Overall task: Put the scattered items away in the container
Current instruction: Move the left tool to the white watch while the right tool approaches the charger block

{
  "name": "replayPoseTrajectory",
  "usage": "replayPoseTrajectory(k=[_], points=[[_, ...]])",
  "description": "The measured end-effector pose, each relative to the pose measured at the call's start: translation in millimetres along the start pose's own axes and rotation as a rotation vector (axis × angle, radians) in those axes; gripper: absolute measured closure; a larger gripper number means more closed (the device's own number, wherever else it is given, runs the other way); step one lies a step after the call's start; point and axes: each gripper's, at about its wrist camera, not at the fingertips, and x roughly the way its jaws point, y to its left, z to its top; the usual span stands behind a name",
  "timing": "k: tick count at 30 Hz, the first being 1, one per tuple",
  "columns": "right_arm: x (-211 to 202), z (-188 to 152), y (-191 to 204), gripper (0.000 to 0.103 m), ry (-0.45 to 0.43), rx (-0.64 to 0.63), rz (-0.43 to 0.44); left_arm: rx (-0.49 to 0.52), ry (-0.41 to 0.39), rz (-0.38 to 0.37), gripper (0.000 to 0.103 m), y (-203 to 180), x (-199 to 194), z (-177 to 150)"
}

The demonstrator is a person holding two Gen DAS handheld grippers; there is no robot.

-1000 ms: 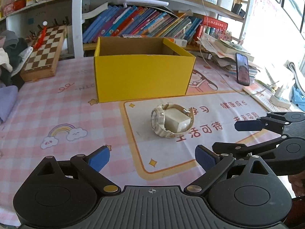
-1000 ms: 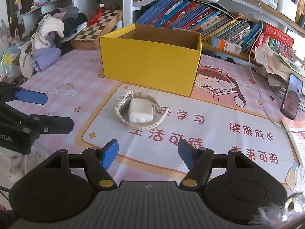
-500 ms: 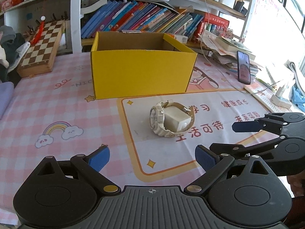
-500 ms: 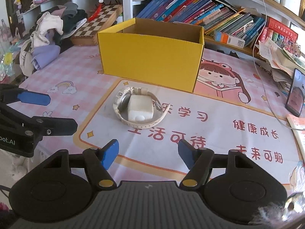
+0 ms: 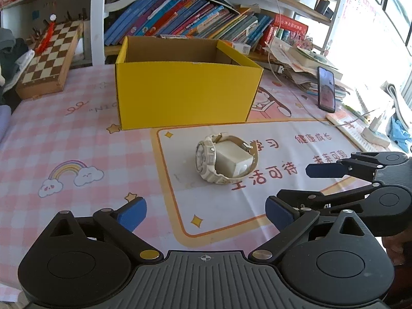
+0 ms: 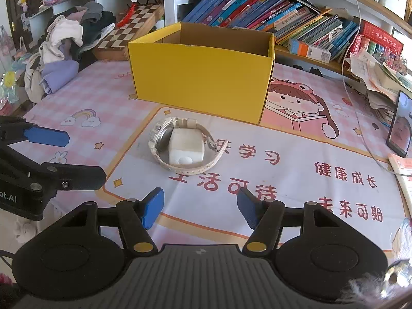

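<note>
A cream wristwatch (image 5: 226, 162) wrapped round a white block lies on the printed mat, just in front of the yellow cardboard box (image 5: 185, 92), which stands open at the top. My left gripper (image 5: 206, 211) is open and short of the watch, with nothing between its fingers. My right gripper (image 5: 309, 182) hovers to the watch's right. In the right wrist view the watch (image 6: 180, 146) sits ahead of the right gripper (image 6: 200, 207), whose jaws are closing with nothing between them. The box (image 6: 200, 82) stands behind, and the left gripper (image 6: 86, 158) is at the left.
A chessboard (image 5: 49, 56) leans at the back left beside a pile of clothes (image 6: 64, 49). Bookshelves (image 5: 195, 18) run behind the box. A phone (image 5: 326, 88) stands propped at the right, with a cable, papers and a power strip (image 5: 376, 136) nearby.
The right gripper's blue pads have come a little closer together. Both hands have stayed nearly in place, and the watch and box have not moved.
</note>
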Motion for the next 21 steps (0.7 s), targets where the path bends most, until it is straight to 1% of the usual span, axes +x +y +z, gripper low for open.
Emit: replayPoseTrajectory(k=[2, 4, 8, 11, 12, 13, 16, 19, 21], points=[[1, 1, 0, 0.047, 0.002, 0.002, -0.002, -0.007, 0.005, 0.001, 0.003, 2, 1, 0], [2, 1, 0, 0.048, 0.005, 0.005, -0.002, -0.012, 0.006, 0.002, 0.003, 3, 2, 1], [4, 3, -1, 0.049, 0.005, 0.003, -0.002, -0.001, -0.010, 0.030, 0.004, 3, 1, 2], [5, 6, -1, 0.049, 0.004, -0.003, -0.003, 0.008, -0.020, 0.032, 0.004, 2, 1, 4], [5, 6, -1, 0.049, 0.004, -0.005, -0.003, 0.012, -0.022, 0.029, 0.007, 2, 2, 5], [6, 7, -1, 0.050, 0.004, -0.007, -0.003, 0.016, -0.023, 0.025, 0.012, 1, 3, 7], [7, 9, -2, 0.051, 0.004, -0.012, -0.004, 0.025, -0.018, 0.017, 0.022, 0, 7, 10], [9, 11, -4, 0.051, 0.004, -0.013, 0.002, 0.022, -0.011, 0.006, 0.029, 0, 11, 12], [10, 13, -5, 0.051, 0.003, -0.014, 0.008, 0.018, -0.008, 0.003, 0.030, 0, 14, 14]])
